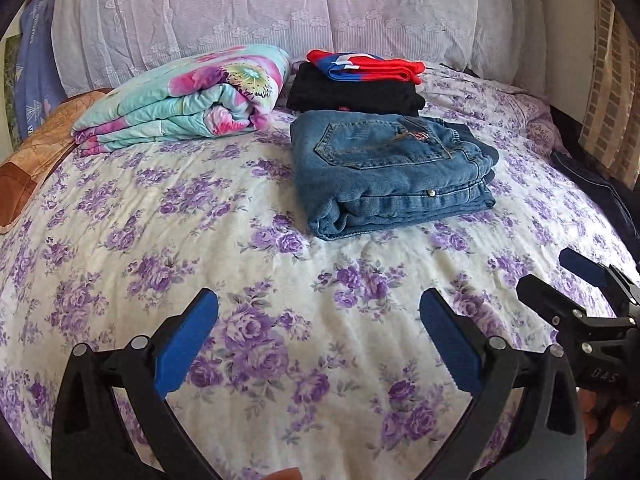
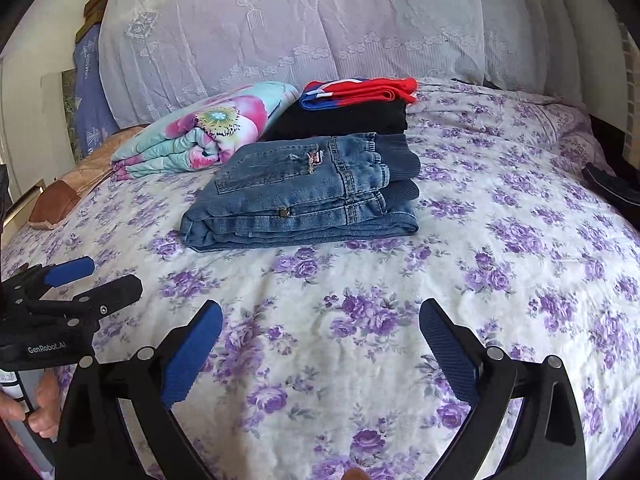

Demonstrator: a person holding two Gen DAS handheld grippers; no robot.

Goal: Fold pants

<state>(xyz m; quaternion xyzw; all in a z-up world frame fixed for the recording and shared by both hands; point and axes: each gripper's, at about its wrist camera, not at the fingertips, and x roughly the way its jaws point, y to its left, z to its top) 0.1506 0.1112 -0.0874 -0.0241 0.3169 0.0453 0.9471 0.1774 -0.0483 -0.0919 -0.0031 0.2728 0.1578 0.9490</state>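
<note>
Folded blue jeans (image 1: 396, 172) lie on the floral bed sheet (image 1: 240, 248), back pocket up; they also show in the right wrist view (image 2: 304, 200). My left gripper (image 1: 319, 312) is open and empty, held above the sheet a short way in front of the jeans. My right gripper (image 2: 321, 320) is open and empty too, also in front of the jeans. The right gripper shows at the right edge of the left wrist view (image 1: 560, 280). The left gripper shows at the left edge of the right wrist view (image 2: 92, 276).
Behind the jeans is a stack of a folded black garment (image 1: 356, 92) with a red and blue one (image 1: 368, 66) on top. A folded floral quilt (image 1: 188, 100) lies to the left. Lace-covered pillows (image 1: 280, 4) line the back. A dark garment (image 1: 592, 184) lies at the right edge.
</note>
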